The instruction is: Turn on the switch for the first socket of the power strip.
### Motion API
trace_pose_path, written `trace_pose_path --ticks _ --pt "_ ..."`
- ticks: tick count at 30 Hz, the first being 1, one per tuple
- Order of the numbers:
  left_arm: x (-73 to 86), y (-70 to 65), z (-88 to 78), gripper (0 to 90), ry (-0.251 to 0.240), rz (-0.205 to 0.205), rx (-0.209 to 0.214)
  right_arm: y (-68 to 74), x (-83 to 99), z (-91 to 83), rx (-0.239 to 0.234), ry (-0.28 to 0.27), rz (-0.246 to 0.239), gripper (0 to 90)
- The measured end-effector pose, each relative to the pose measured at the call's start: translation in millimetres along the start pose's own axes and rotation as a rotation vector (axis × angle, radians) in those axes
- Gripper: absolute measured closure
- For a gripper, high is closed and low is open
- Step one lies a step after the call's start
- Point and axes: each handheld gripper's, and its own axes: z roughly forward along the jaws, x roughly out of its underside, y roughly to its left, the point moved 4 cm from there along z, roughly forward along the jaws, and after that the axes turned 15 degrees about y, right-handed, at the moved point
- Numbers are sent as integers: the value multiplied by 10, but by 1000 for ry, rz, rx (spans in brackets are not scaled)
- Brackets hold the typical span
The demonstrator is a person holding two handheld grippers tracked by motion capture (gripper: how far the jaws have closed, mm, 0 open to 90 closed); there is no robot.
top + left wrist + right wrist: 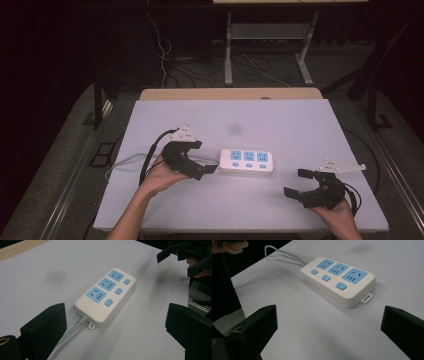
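Observation:
A white power strip [247, 161] with three blue sockets and three blue buttons lies flat at the table's middle. Its grey cable [125, 162] runs off to the left. My left gripper [204, 159] stands open right at the strip's cable end. In the left gripper view its jaws [116, 332] are spread wide around the strip [106, 296] and the cable [67, 340]. My right gripper [297, 183] hovers open at the front right, apart from the strip. The right gripper view has its jaws [329, 322] wide open, facing the strip [338, 277] across bare table.
The white tabletop [300, 125] carries a faint dark smudge [234, 129] behind the strip. A wooden board [230, 93] borders the far edge. Beyond it stand a metal frame [265, 50] and loose cables on a dark floor.

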Motion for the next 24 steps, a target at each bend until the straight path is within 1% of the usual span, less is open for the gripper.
trace_pose_path --ticks 4,5,7,16,24 --pt "-70 12 32 26 8 9 1 0 0 -1 0 0 0 5" --pt "-86 13 43 26 7 5 3 -1 0 -1 0 0 0 4" --pt "-111 23 59 26 14 10 4 -1 1 -1 0 -1 -1 4" --pt "-222 72 167 34 34 11 10 0 2 3 -2 3 -3 4" --pt "-305 86 256 49 66 21 15 -5 3 -1 -2 2 -3 4"
